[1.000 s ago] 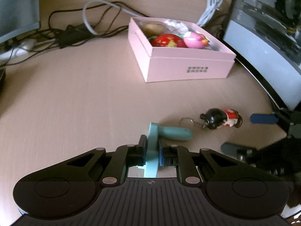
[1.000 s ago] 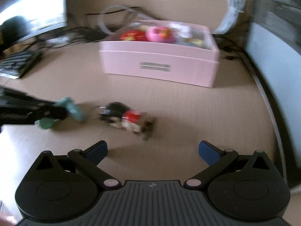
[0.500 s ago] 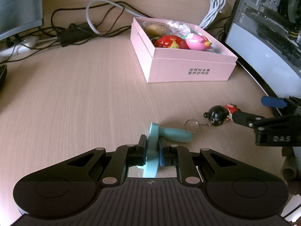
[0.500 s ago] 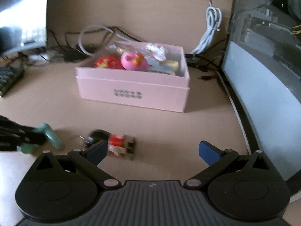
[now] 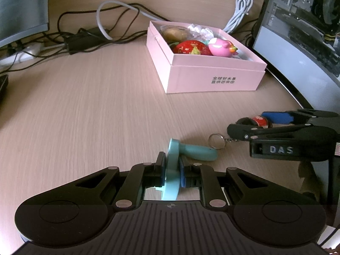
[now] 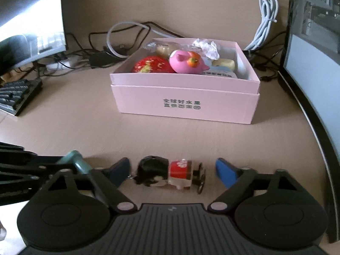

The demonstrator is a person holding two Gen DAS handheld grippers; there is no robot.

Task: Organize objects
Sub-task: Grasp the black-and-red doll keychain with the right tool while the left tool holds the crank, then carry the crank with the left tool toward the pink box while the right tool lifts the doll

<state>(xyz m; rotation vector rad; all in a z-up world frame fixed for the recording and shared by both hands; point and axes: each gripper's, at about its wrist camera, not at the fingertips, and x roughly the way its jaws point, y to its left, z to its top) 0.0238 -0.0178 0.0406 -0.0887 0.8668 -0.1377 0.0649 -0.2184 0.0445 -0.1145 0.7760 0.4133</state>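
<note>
My left gripper is shut on the flat disc of a teal plastic toy, low over the wooden desk. My right gripper is open, its fingers on either side of a doll keychain with black hair and a red body that lies on the desk. The doll shows in the left wrist view partly hidden behind the right gripper, its key ring beside the teal toy. The teal toy also shows in the right wrist view. A pink box holds a strawberry toy and a pink bird toy.
Cables and a power adapter lie behind the box. A white cable coil hangs at the back. A computer case stands on the right, a monitor and a keyboard on the left.
My right gripper has moved forward and down until the doll keychain lies between its open fingers. My left gripper has stayed shut on the teal toy, nearly still.
</note>
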